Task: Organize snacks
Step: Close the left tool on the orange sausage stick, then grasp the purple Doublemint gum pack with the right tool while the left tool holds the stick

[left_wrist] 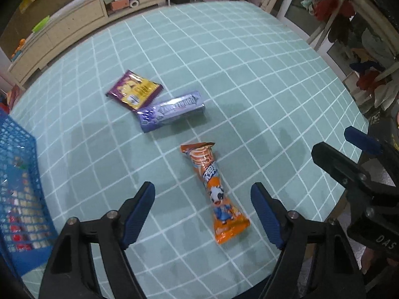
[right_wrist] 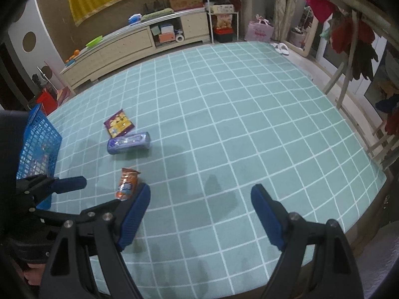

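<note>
Lying on checked cloth [left_wrist: 249, 62], crinkly orange wrapper [left_wrist: 214, 191], twisted ends.

Our left gripper [left_wrist: 203, 194] fills the lower part of the left wrist view, its two blue-padded fingers [left_wrist: 139, 211] spread wide with nothing pressed between them, angled steeply downward. At the right edge of that view we see our right gripper [left_wrist: 349, 147] reaching in, black with a blue tip. In the right wrist view our right gripper [right_wrist: 200, 196] likewise stands wide apart and empty in the lower frame. At the lower left our left gripper [right_wrist: 62, 184] juts in, with part of a hand [right_wrist: 32, 271] below it.
</note>
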